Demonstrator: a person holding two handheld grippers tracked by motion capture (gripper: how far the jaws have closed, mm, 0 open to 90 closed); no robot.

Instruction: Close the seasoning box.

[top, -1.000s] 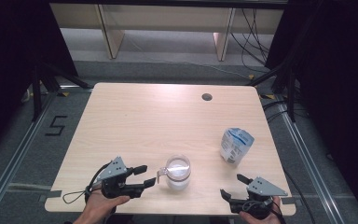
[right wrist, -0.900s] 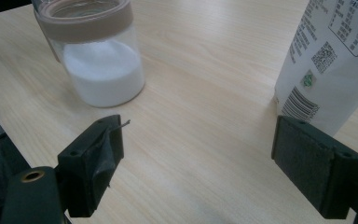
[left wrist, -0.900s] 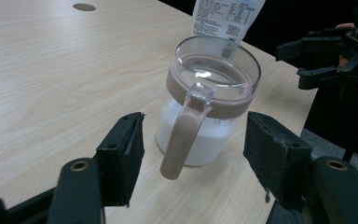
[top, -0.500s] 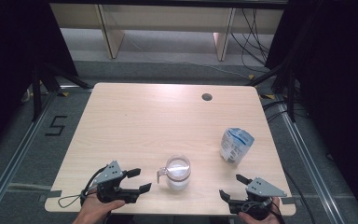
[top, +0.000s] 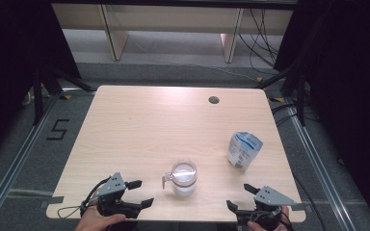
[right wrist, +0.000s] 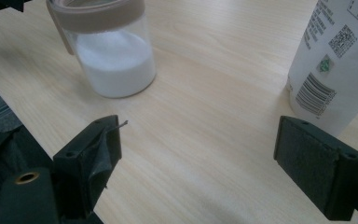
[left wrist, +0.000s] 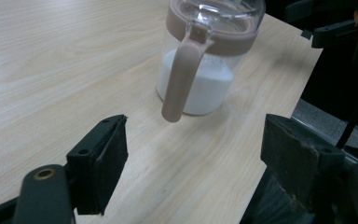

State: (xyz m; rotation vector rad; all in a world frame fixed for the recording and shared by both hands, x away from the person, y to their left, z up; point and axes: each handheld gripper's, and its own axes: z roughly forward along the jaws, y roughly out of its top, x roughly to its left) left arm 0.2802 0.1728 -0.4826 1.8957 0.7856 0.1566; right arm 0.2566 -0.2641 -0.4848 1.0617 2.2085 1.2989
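Pale wood surface (top: 139, 125): a jar (top: 183, 177) of white powder is set near its front edge, a bag (top: 242, 150) to the right. Left gripper (top: 139, 193), jaws just opened wide and empty, is aimed at the handle (left wrist: 182, 77); right gripper (top: 239, 197) is also held wide. A clumsy approach could tip the jar off the edge.

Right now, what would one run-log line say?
left hand-held gripper: jaws just opened, empty | right hand-held gripper: open, empty | lidded jar of white powder: upright between them | white pouch: standing
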